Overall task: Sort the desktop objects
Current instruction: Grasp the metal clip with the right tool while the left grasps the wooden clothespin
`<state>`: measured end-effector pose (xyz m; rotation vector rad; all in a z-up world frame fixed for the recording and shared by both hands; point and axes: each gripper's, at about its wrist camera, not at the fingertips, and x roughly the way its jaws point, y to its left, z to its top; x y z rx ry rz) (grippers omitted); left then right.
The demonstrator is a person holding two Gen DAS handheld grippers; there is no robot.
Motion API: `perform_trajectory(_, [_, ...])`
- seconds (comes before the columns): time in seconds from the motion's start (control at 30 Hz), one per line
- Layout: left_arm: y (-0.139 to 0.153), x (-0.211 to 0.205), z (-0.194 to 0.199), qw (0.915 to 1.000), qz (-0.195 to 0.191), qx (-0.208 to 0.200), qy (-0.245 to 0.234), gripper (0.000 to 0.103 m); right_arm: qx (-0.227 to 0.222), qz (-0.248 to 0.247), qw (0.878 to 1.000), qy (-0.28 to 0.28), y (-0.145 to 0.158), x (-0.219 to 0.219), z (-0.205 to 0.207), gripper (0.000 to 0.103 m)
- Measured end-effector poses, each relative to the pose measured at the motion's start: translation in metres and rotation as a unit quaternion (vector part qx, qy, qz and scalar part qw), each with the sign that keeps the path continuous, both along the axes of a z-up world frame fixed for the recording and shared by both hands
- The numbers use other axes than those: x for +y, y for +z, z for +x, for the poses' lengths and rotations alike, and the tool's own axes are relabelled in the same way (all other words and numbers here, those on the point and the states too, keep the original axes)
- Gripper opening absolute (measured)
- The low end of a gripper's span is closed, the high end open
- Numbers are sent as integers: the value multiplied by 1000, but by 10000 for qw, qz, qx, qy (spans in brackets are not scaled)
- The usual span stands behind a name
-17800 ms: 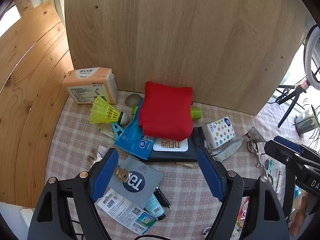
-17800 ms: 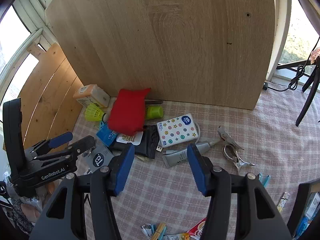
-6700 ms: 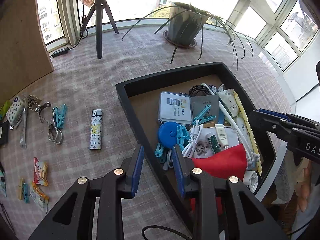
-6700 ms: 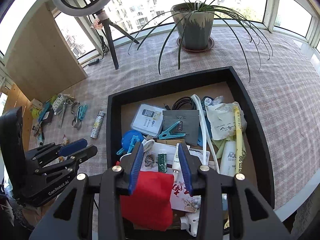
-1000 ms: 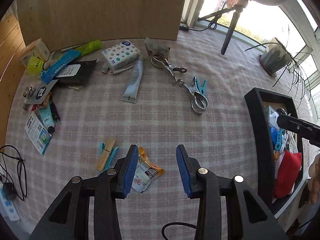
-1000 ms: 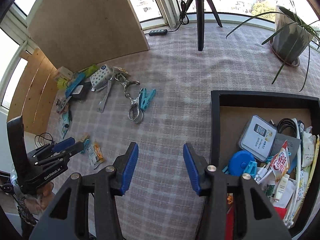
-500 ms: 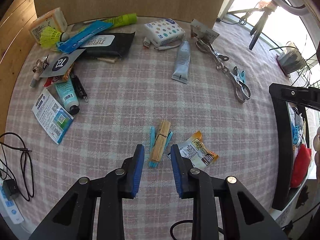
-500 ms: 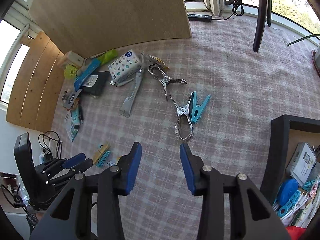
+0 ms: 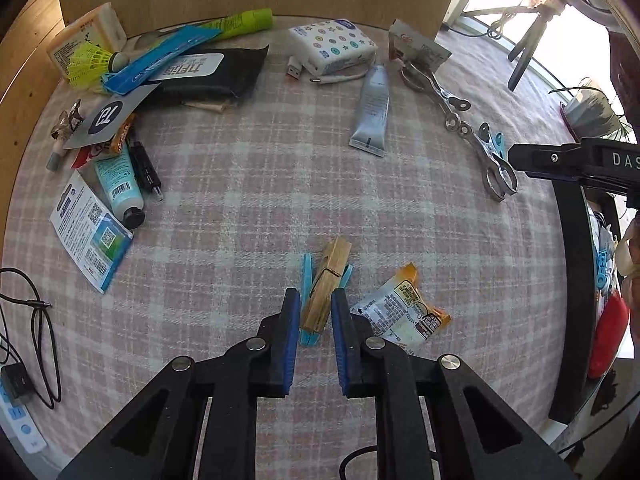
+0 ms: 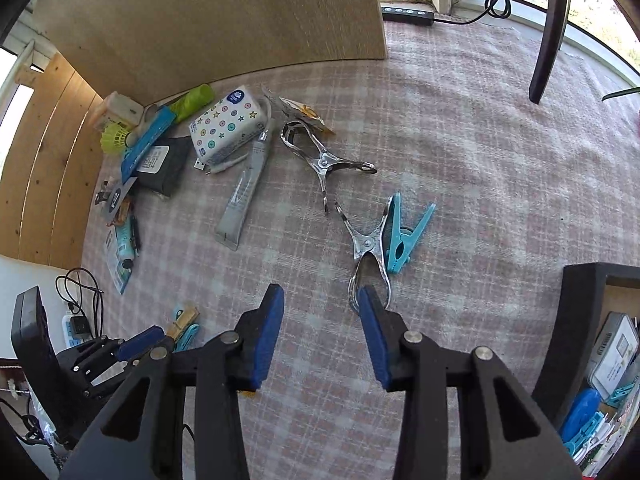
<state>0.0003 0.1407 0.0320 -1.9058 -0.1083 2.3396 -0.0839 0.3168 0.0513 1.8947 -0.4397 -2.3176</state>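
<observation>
From the left wrist view, the left gripper (image 9: 315, 306) is now sitting low over the checked tablecloth (image 9: 256, 184), where half a second ago it was hanging further back with its blue pads standing wider. The pads are narrowing around the wooden clothespin (image 9: 326, 285), one on each side of its near end, but whether they are already pinching it I cannot tell. The wooden clothespin is lying across a blue clothespin (image 9: 307, 276), so the two may come up together. Just to the right of them a snack packet (image 9: 402, 312) is lying flat. Far left, the heap of loose things, among them a black wipes pack (image 9: 212, 74) and a teal tube (image 9: 120, 188), is waiting unsorted, and a grey tube (image 9: 372, 110) is lying far centre. At the right edge the black tray (image 9: 576, 280) is showing only its wall.

From the right wrist view, the right gripper (image 10: 320, 324) is hovering with its jaws wide apart and nothing between them, nearer to the cloth than a moment ago. Its right pad is covering the near loop of a metal clip (image 10: 368, 252), which is touching a blue plastic clip (image 10: 404, 236); a second metal clip (image 10: 320, 156) is lying further off. At near left the left gripper is appearing beside the wooden clothespin, and the tray corner is showing at right.

My reading is that both arms are going back to the clutter for fresh picks, the clothespin pair first, and much sorting is remaining.
</observation>
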Motion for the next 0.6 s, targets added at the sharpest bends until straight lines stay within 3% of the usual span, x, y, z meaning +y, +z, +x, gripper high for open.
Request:
perform_trajectory(0.33, [-5,15,-33,9999,143,-20,-52,6,-267,39,9996,-60,-27,-2,-10,38])
perform_trajectory(0.6, [-9,1,-54,9997,246,-13,-76,6,-357,256,9990,-13,-41,-7,-17,23])
